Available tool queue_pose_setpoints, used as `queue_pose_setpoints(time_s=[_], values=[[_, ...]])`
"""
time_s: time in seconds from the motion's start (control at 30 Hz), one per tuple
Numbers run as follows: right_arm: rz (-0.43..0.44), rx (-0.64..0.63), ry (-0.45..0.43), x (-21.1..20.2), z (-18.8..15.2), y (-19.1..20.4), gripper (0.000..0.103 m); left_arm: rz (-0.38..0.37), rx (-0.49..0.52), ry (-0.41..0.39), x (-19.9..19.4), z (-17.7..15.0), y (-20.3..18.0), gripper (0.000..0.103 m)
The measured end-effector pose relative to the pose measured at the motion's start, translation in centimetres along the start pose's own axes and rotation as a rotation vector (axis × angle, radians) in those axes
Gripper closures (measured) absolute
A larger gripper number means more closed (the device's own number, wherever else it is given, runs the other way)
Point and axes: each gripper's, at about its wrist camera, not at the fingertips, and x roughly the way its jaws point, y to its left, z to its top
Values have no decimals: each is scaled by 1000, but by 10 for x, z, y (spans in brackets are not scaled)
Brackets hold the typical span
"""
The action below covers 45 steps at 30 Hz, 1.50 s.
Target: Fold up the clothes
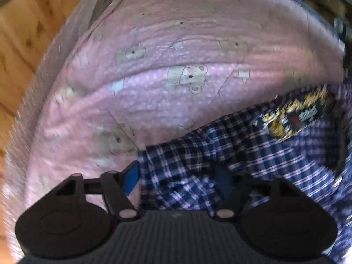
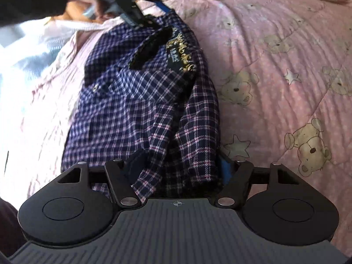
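Note:
A navy plaid shirt [image 2: 132, 110] with pink and white lines lies bunched on a pink bear-print bedspread [image 2: 275, 92]. A black label with gold embroidery [image 2: 182, 52] marks its collar. My right gripper [image 2: 178, 169] is at the near end of the shirt, and a thick fold of the fabric fills the gap between its pads. In the left wrist view the shirt [image 1: 220, 154] lies at the lower right, with the label [image 1: 292, 114] further off. My left gripper [image 1: 178, 178] stands over the shirt's edge, jaws apart. Fabric lies between them and covers the right finger. A hand [image 2: 88, 0] holds it at the collar end.
The bedspread [image 1: 154, 88] stretches away with shallow wrinkles. Wooden boards [image 1: 22, 33] run along its left side. A white and pale blue cloth [image 2: 26, 50] lies beyond the shirt at the left. A dark sleeve [image 2: 33, 0] reaches in at the top left.

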Motion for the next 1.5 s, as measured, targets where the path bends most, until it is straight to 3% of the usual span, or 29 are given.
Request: queue_pose_setpoints(time_s=[0.07,0.1,0.23,0.3,0.4,0.47,0.53,0.6,0.67,0.73,0.8,0.87,0.9,0.93,1.0,1.03,1.07,1.13,1.17,1.23,1.27,1.3,1.37,1.4,1.5], values=[[-10,-25,6,-4,2,3,84,-46,-90,-21,-8,-10,4,75],[-11,-36,10,-7,3,5,89,-34,-125,-39,-15,-16,1,85],[47,-129,21,-36,34,-1,95,24,-363,-149,-69,-45,-1,89],[81,-190,23,-54,55,-9,95,46,-508,-182,-107,-55,0,90],[78,-275,29,-70,119,-49,95,54,-718,-189,-146,-61,13,89],[74,-332,34,-80,162,-77,95,72,-796,-154,-143,-53,31,85],[55,-342,47,-73,207,-112,89,180,-846,-93,-111,-46,55,75],[-48,-229,58,-31,244,-162,63,313,-873,-42,-81,-46,77,76],[-268,-41,32,0,261,-205,64,392,-928,-61,-78,-56,90,77],[-348,86,-53,-7,259,-213,69,413,-972,-173,-100,-73,87,74],[-235,104,-188,-35,237,-186,69,383,-938,-299,-124,-83,68,67],[-111,76,-257,-50,208,-152,69,259,-858,-376,-128,-84,48,65],[-62,53,-262,-51,192,-135,71,223,-814,-354,-117,-80,40,63],[-83,26,-233,-40,174,-122,70,200,-775,-322,-104,-78,32,63],[-140,-30,-168,-15,140,-99,69,267,-745,-187,-66,-82,28,65],[-214,-34,-100,3,124,-99,71,293,-739,-140,-51,-85,26,65],[-272,-12,-48,17,106,-106,72,289,-774,-173,-49,-92,28,63],[-232,73,-106,6,88,-119,73,273,-861,-221,-58,-100,32,68],[-216,107,-97,-4,91,-121,68,256,-879,-278,-69,-102,29,66],[-168,140,-124,-28,98,-120,68,228,-913,-382,-90,-105,24,47],[-147,135,-171,-42,101,-118,57,253,-917,-390,-93,-105,23,34],[-142,133,-200,-50,105,-120,44,295,-913,-378,-91,-105,26,30],[-143,117,-235,-48,122,-127,33,371,-907,-355,-87,-106,34,30],[-146,104,-245,-42,131,-133,24,372,-919,-342,-81,-106,42,27],[-151,98,-204,-6,159,-162,24,298,-949,-313,-65,-102,59,21]])
